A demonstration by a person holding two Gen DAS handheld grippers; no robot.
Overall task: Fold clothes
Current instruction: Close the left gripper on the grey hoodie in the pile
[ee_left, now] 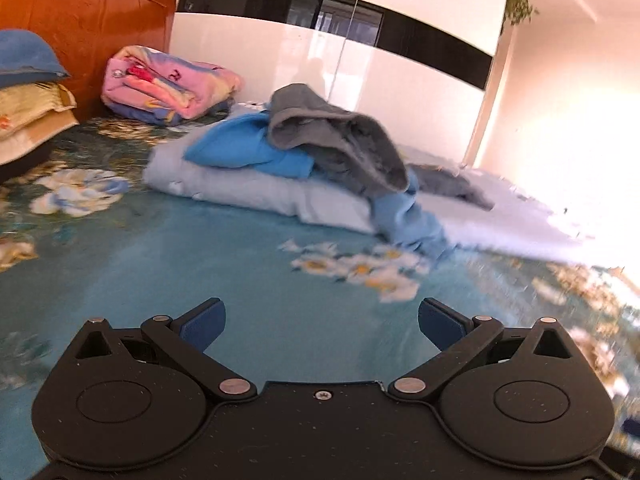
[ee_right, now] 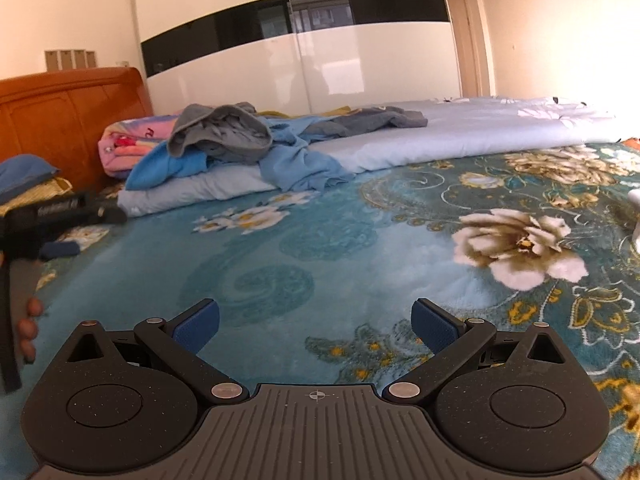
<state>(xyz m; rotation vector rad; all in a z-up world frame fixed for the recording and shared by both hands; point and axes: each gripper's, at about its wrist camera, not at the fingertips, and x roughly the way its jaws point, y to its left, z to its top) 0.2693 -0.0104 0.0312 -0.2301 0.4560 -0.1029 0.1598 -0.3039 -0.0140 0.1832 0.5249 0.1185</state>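
clothes: unfolded heap (ee_left: 320, 148) at the far side of the bed, ahead of both your grippers, not touched by either
grey garment: (ee_left: 340, 136) crumpled on top of the heap
blue garments: (ee_left: 248, 148) under the grey one, one tail (ee_left: 412, 220) spilling down onto the bedspread
second grey piece: (ee_right: 376, 120) lying flat further along the pale quilt
pale quilt: (ee_right: 460, 132) folded long, carries the heap
left gripper: (ee_left: 322, 322) your fingers spread wide, nothing between them, over bare bedspread; view is motion-blurred
right gripper: (ee_right: 316, 326) your fingers spread wide, nothing held, well apart from the heap
bedspread: (ee_right: 320, 240) teal with flower print
pink blanket: (ee_left: 168, 84) folded, beside the wooden headboard (ee_left: 80, 24)
wardrobe: (ee_right: 300, 52) white with a black band, behind the bed
your hand: (ee_right: 28, 328) at the left edge of the right wrist view, on the other gripper's handle
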